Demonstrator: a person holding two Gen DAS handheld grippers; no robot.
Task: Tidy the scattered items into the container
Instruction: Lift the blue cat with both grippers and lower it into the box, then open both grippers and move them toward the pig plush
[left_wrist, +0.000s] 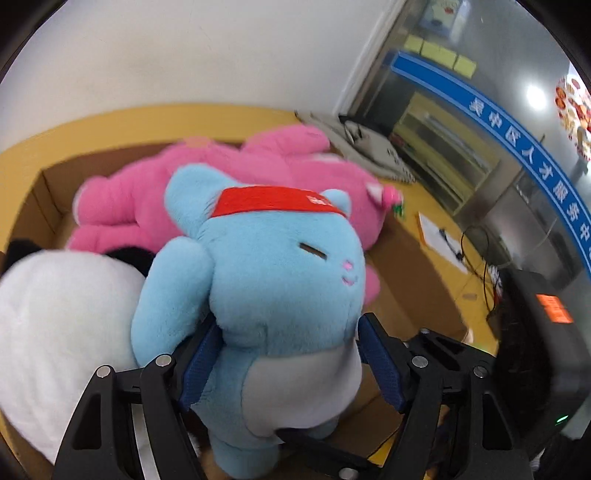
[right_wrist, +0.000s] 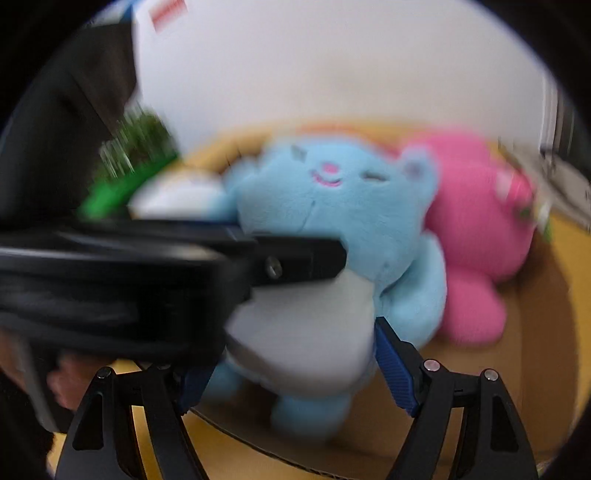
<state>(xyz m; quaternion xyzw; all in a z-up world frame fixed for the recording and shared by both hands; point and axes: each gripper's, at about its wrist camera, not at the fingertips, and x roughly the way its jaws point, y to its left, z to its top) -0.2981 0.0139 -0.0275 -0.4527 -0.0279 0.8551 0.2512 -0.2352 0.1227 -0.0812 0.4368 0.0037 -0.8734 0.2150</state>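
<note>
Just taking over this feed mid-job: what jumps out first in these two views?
A sky-blue plush cat with a red headband fills both views, clamped at its body between the left gripper and the right gripper. Behind it, a bright pink plush toy lies in the brown cardboard box, and a white plush toy sits at the left.

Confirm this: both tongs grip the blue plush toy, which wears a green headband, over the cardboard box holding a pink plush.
Wrong colour: the blue plush toy wears a red headband, as the left wrist view shows. Both tongs do grip it over the cardboard box holding the pink plush.
</note>
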